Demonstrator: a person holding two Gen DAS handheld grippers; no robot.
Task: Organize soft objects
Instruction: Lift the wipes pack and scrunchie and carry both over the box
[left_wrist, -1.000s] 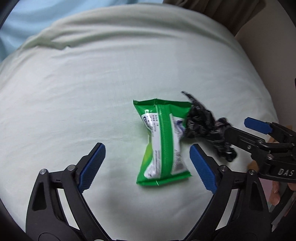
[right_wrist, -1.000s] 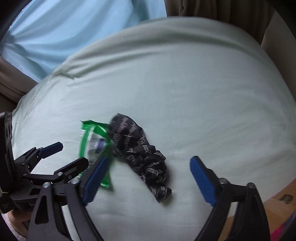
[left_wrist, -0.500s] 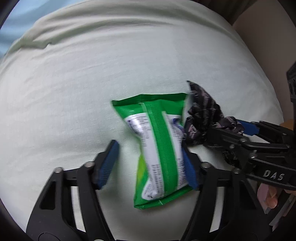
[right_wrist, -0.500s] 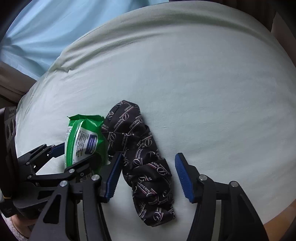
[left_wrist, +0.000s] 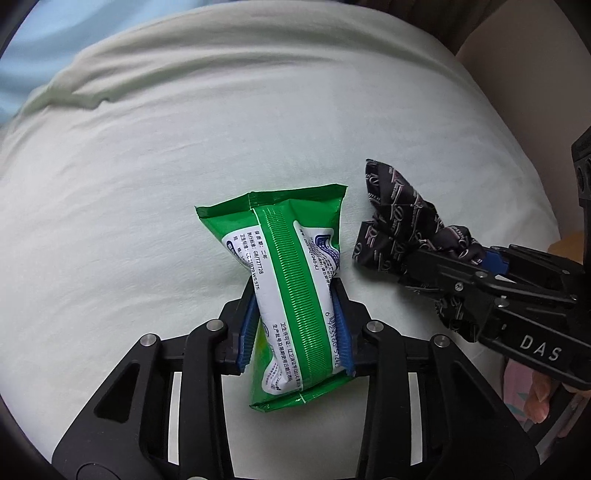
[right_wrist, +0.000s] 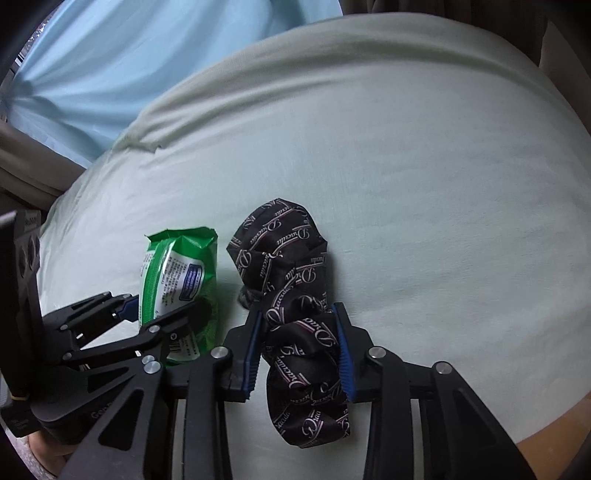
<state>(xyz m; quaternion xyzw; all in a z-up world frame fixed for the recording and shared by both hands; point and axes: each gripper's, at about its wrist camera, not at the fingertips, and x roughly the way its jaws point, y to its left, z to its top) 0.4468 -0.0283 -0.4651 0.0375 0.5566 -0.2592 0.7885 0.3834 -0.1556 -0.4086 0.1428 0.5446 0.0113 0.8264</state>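
Observation:
A green and white wipes pack (left_wrist: 291, 280) lies on a pale green cushion (left_wrist: 166, 155). My left gripper (left_wrist: 295, 301) straddles its middle; the jaws are closing, and the blue pads pinch the pack so that its waist buckles. To its right lies a black printed fabric scrunchie (left_wrist: 395, 218), with my right gripper (left_wrist: 461, 258) on it. In the right wrist view the scrunchie (right_wrist: 280, 251) bunches between the blue pads of the right gripper (right_wrist: 299, 332), which is shut on it. The pack (right_wrist: 177, 266) and the left gripper (right_wrist: 162, 310) show at left.
A light blue curtain (right_wrist: 110, 74) hangs behind the cushion, with brown drapes (right_wrist: 29, 166) beside it. A tan surface (right_wrist: 554, 424) shows past the cushion's right edge. A person's hand (left_wrist: 535, 398) holds the right gripper.
Both grippers moved in over their objects and closed from wide open. The left pads now squeeze the green pack, and the right pads squeeze the black scrunchie.

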